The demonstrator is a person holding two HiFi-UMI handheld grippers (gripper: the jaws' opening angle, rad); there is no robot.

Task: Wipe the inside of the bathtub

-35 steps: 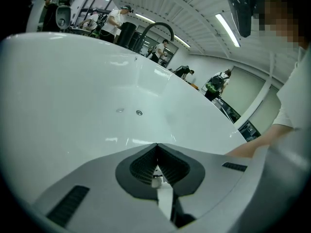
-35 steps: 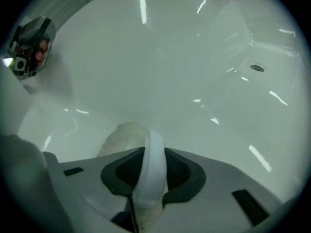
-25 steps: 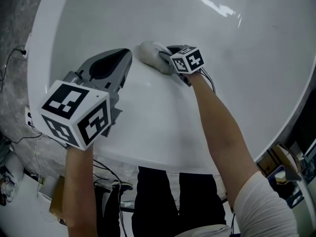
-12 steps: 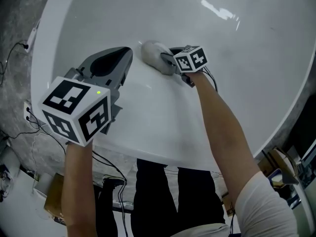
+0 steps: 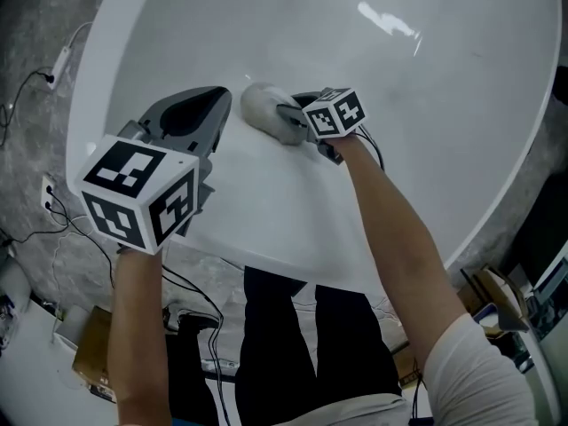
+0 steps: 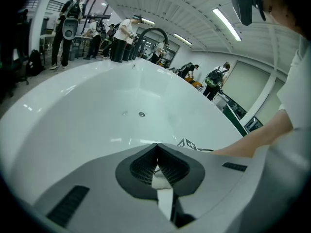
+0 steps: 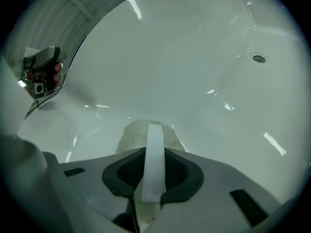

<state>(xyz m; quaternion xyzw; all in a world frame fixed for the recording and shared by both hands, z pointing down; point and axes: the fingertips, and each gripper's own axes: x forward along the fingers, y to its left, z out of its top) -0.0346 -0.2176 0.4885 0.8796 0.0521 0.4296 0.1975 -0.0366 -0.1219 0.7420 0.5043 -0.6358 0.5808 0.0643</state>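
Wiping in progress, by the look of it. Down inside the bathtub (image 5: 444, 167), right gripper (image 5: 293, 116) with jaws closed tight on a pale grey cloth (image 5: 264, 105), bulging out past the tips and pressed flat to the near sloping wall, just below the rim. Seen along those jaws: cloth squeezed between the pads, touching the white surface, with a round fitting (image 7: 258, 58) well off on the far side.

Up over the near rim, left gripper (image 5: 222, 98), just beside the cloth but apart from it, jaws brought together at the tips, nothing pinched between, doing no work for now.

Hard to judge progress from the surface: glossy white all over, no visible suds, streaks or dirt to tell wiped from unwiped. Going by position alone, only a patch of the near wall under the cloth at this moment; floor, far wall and both ends probably left to do. Early or middle going, then, certainly not finished. Likely next: long sweeps down the slope toward the bottom, pressure kept on the cloth.
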